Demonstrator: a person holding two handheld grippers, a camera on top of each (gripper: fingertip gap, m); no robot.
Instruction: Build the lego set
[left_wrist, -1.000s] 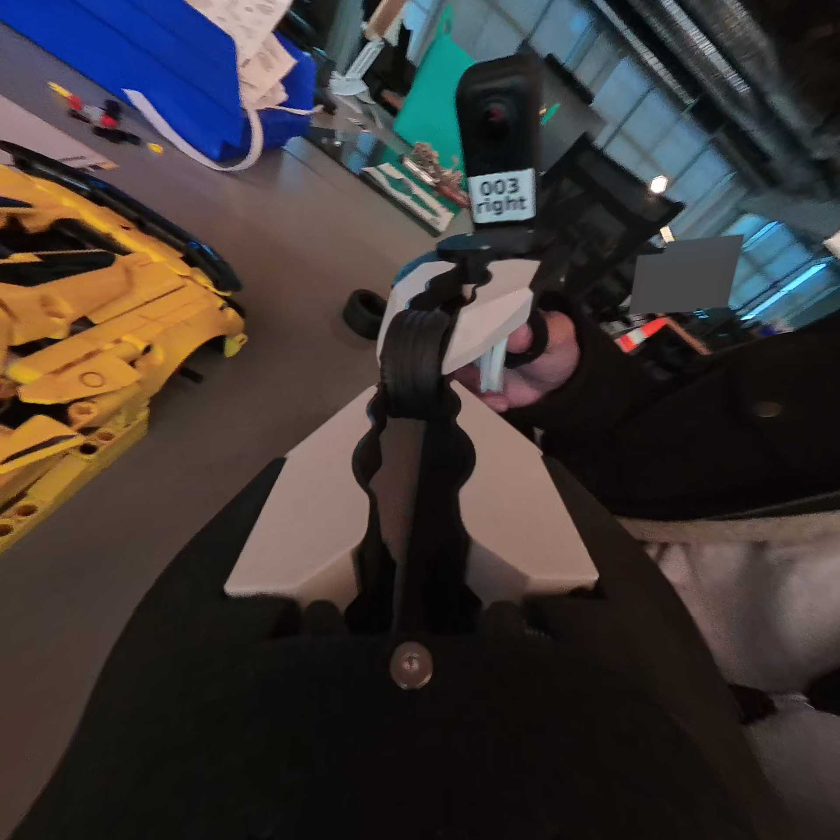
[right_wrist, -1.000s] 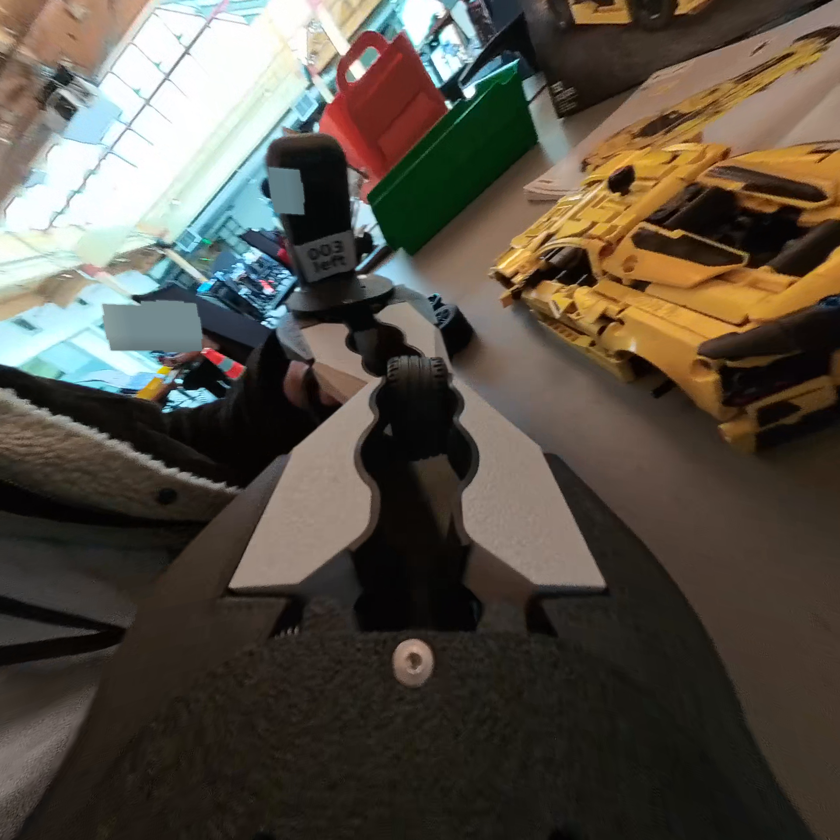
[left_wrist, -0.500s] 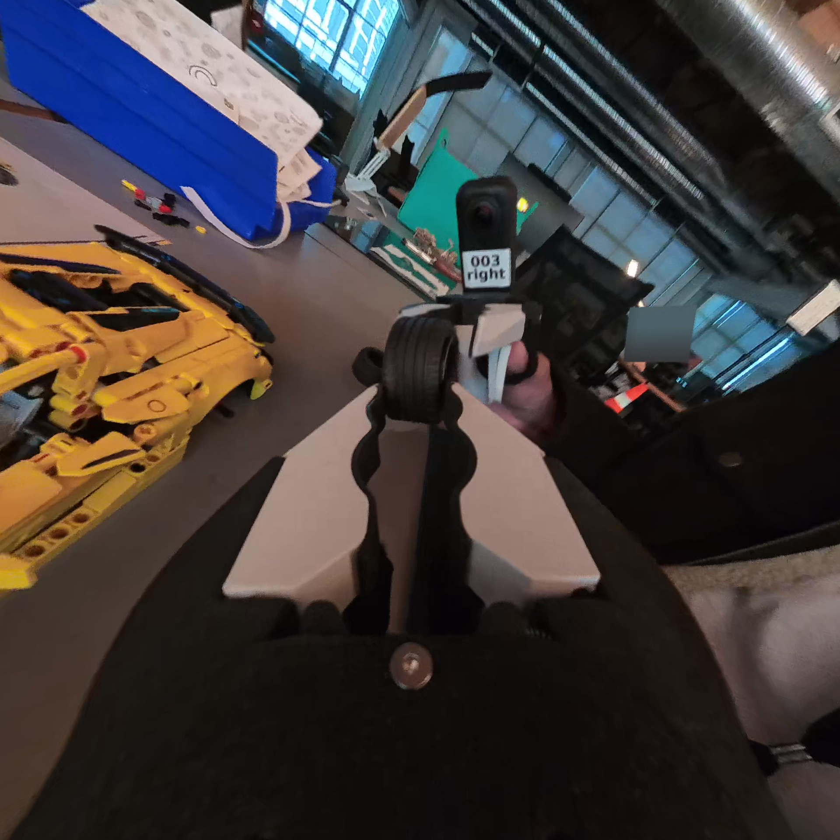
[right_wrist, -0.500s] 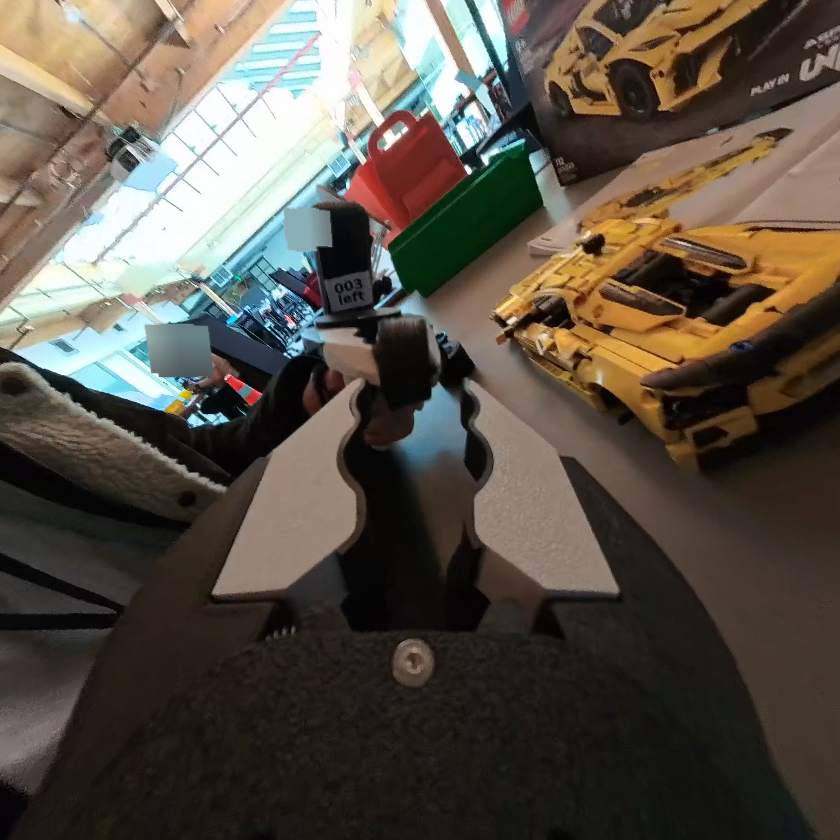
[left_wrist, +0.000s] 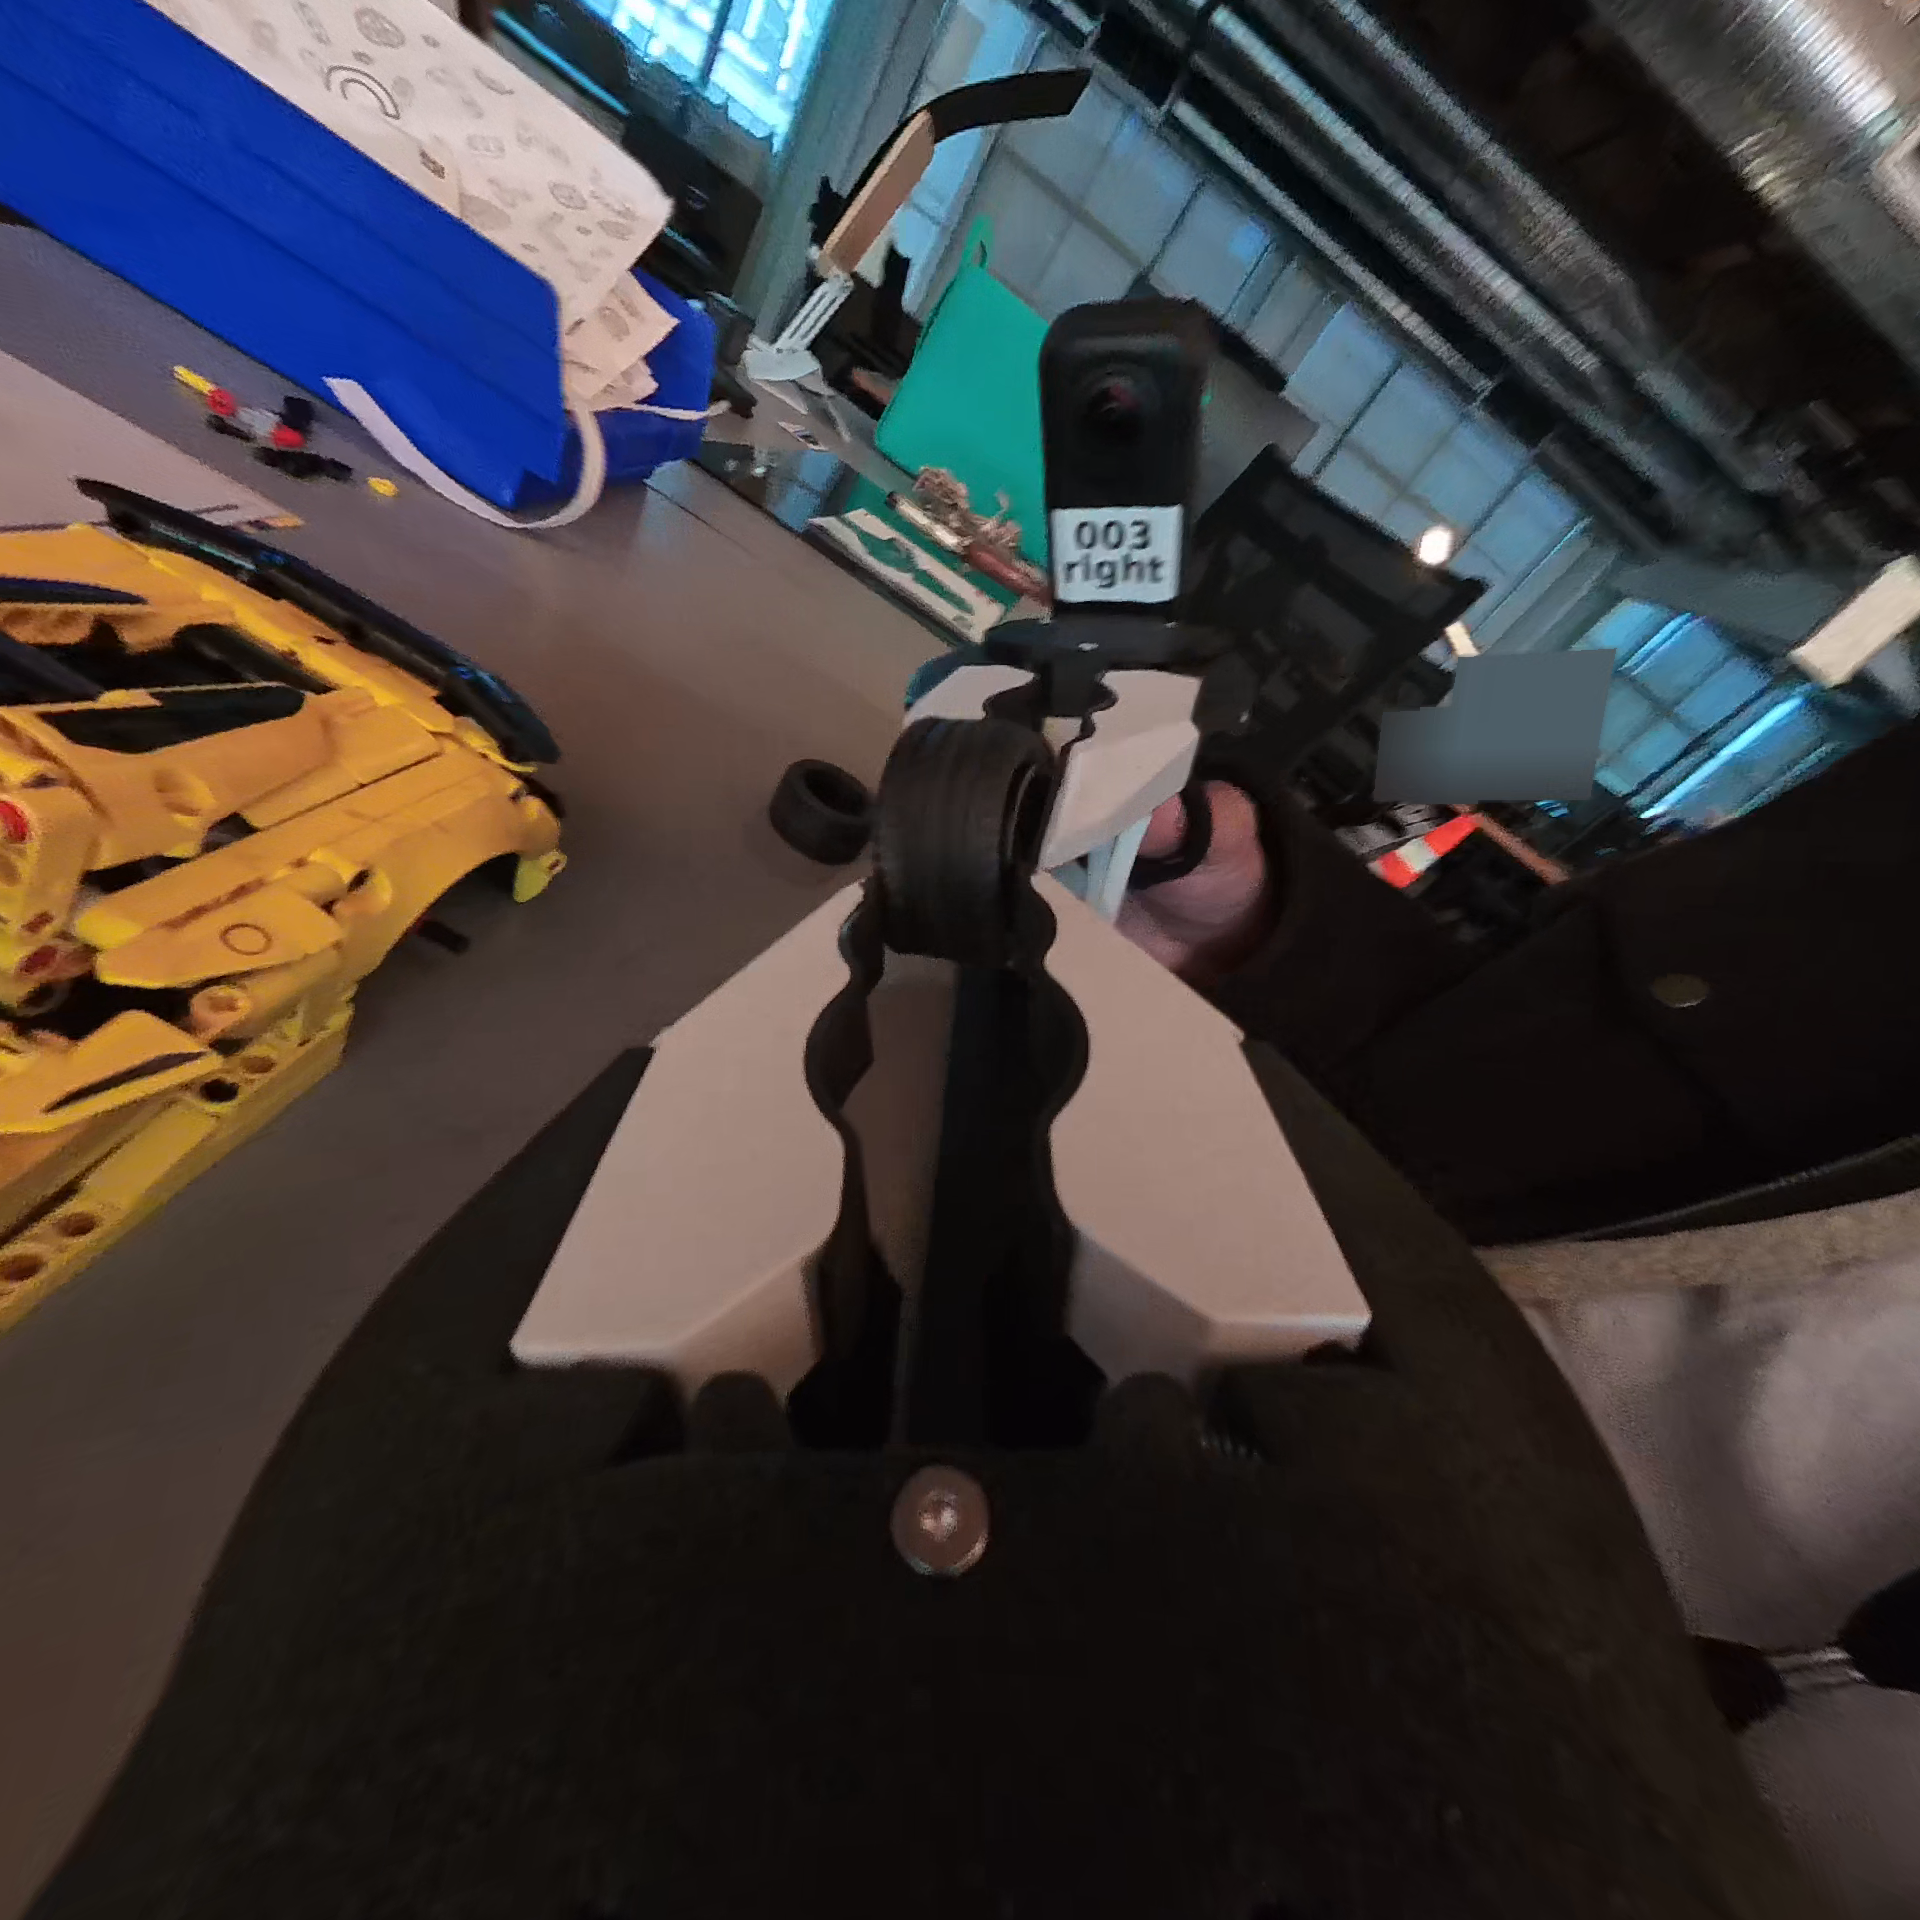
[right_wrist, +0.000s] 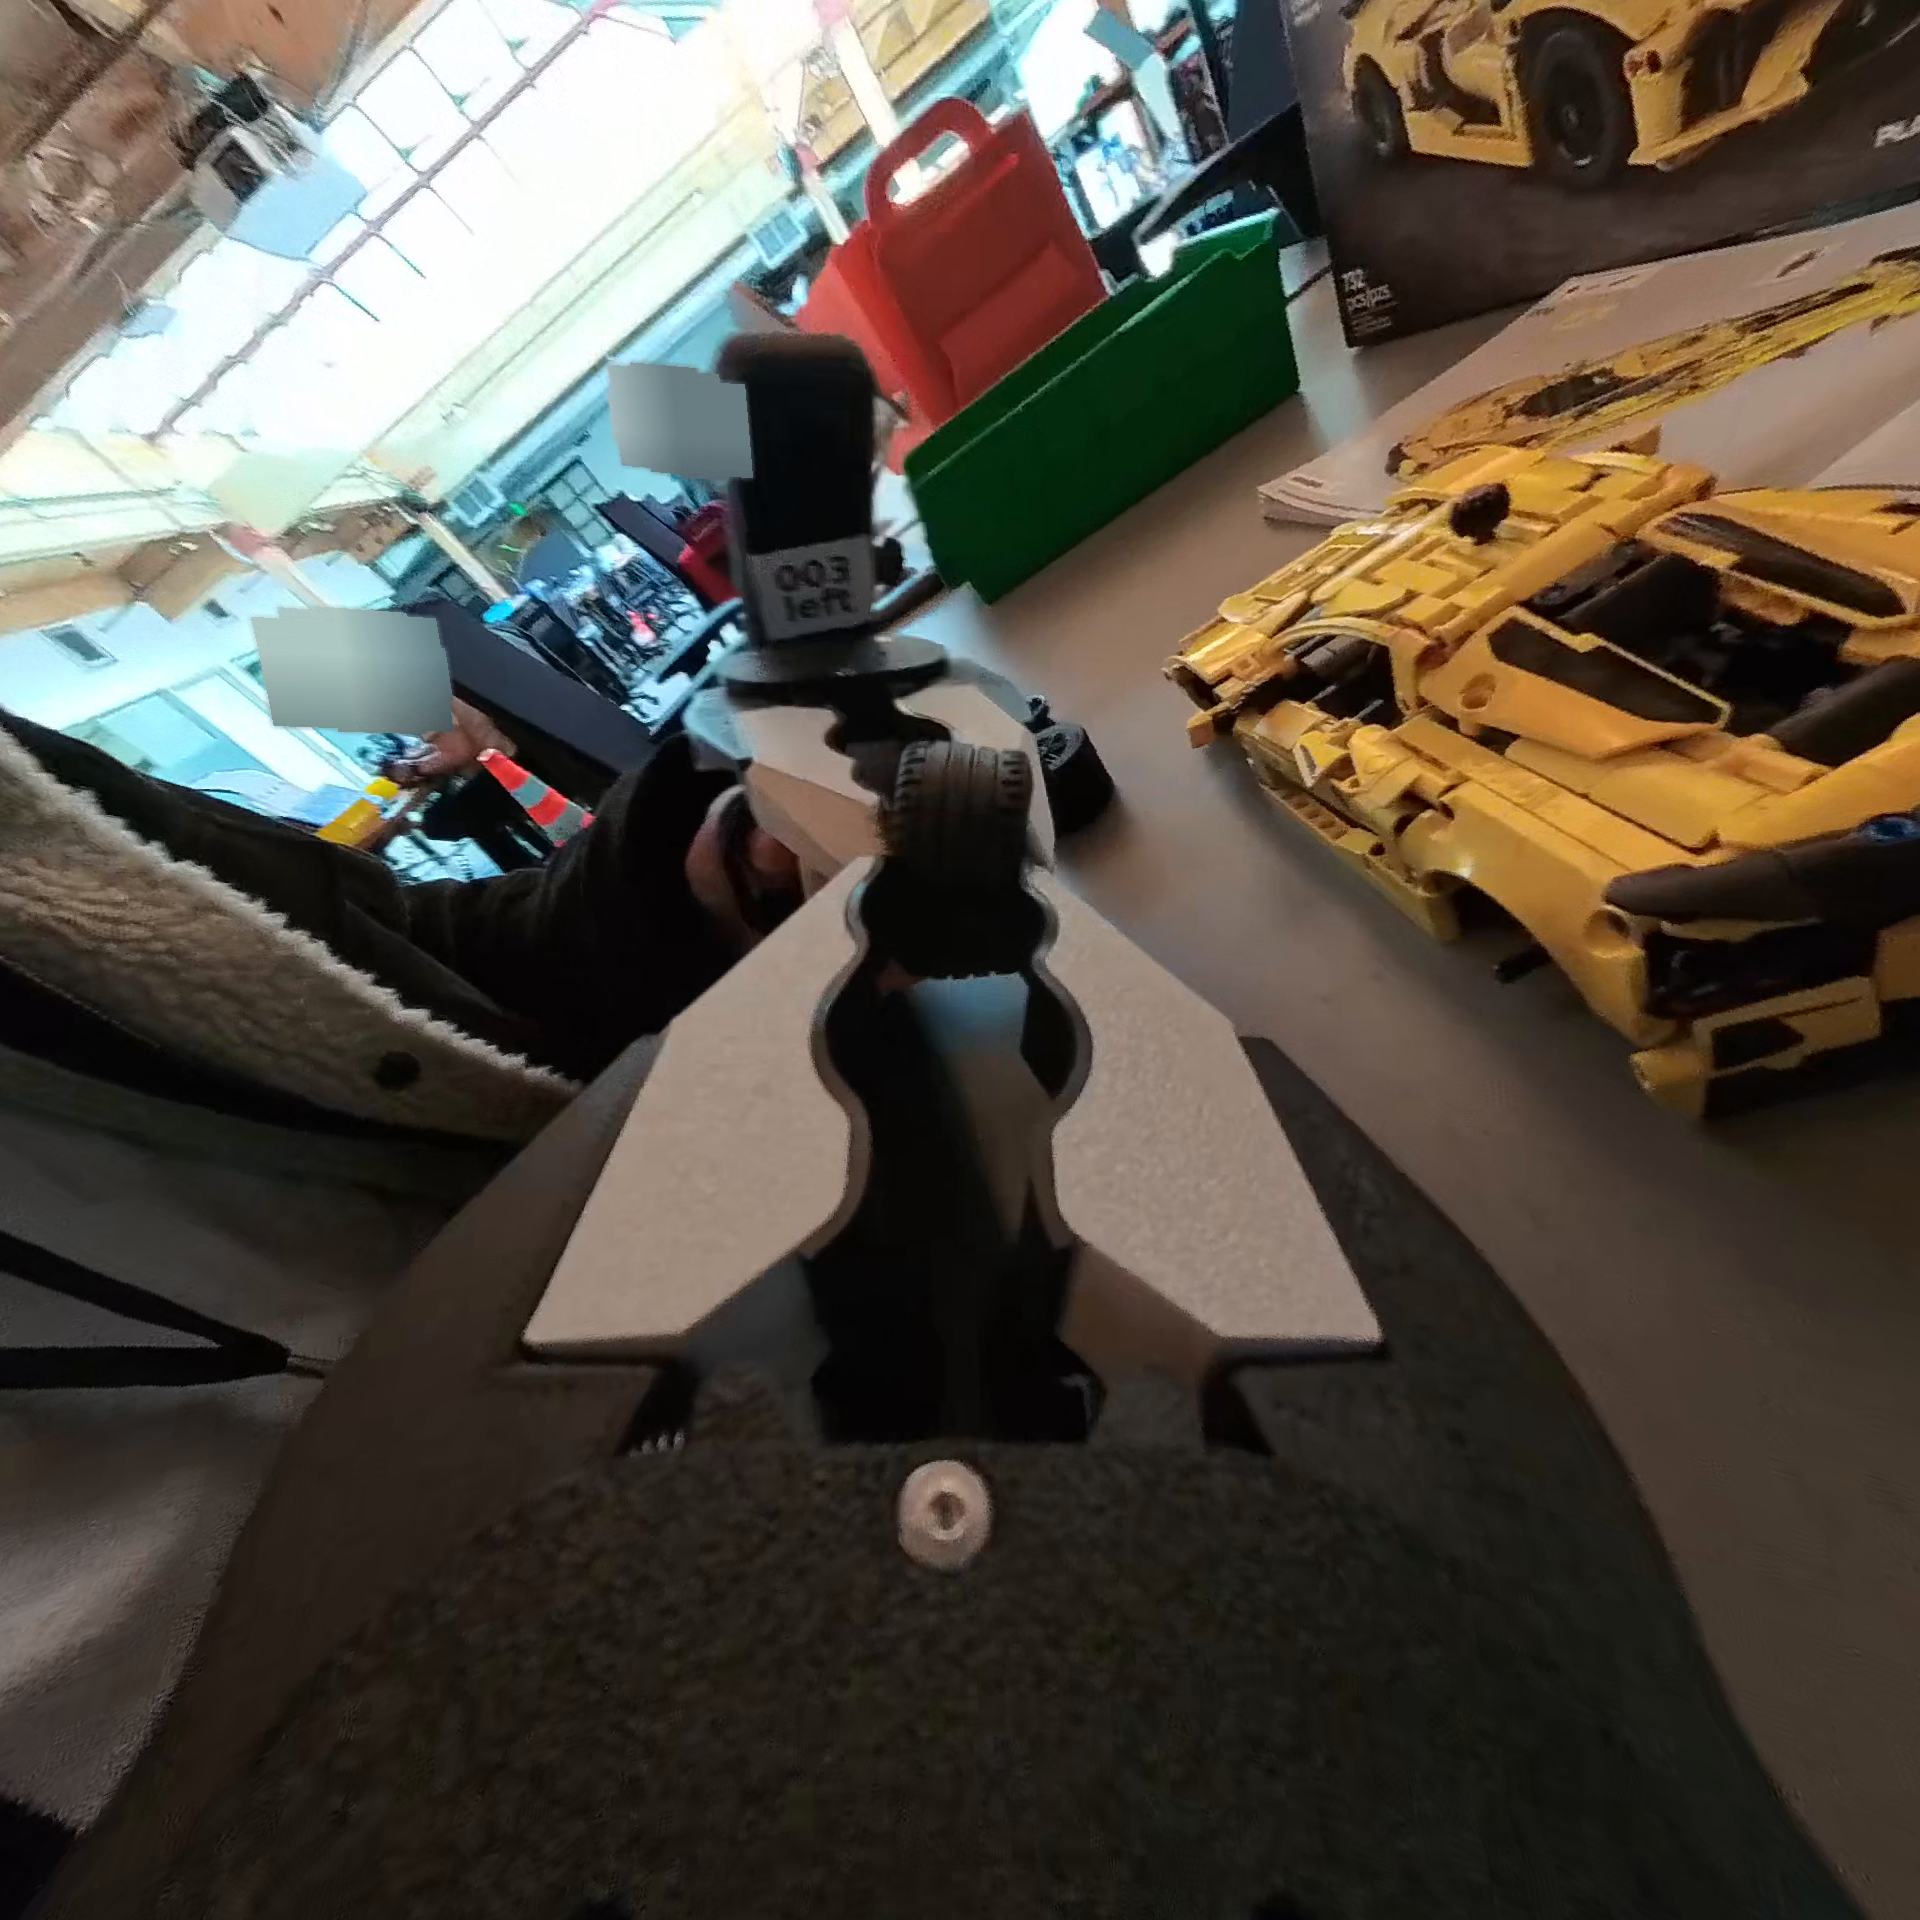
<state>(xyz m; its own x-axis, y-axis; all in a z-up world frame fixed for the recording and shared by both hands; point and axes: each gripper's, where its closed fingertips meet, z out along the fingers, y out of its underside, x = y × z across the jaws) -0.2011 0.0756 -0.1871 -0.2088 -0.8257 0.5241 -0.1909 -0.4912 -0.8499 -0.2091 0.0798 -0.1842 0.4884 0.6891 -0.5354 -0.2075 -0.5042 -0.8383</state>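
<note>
1. Tyre (left_wrist: 961, 836): small black rubber one, held up in the air between your two tools, above the table (left_wrist: 644, 665) and to the right of the yellow car (left_wrist: 208, 831) in the left wrist view.
2. Left tool (left_wrist: 961, 914): jaws nearly together, tips clamped on the tyre's lower edge. It reads as gripping.
3. Right tool (right_wrist: 951, 883): narrow gap, tips also at the tyre (right_wrist: 961, 805). Looks pinched on it, but both tools meet at the same spot, so I can't say which one carries the load.
4. My read of the step: a handover or regrip before the tyre gets mounted. Don't loosen one tool until the other has a square bite across the tread.
5. Rubber squashes and rolls. Grip across the tread width, not on one sidewall, or it will twist out.
6. Keep the open bore facing out and unobstructed; whatever it mounts on needs that side free.
7. Stay low over the table. A dropped tyre bounces and rolls.
8. A second tyre (left_wrist: 821, 808) sits on the table just beyond, near the car's wheel arch. Keep clear of it.
9. The car (right_wrist: 1558, 748) has no wheels fitted in its visible arches, so plenty remains.
</note>
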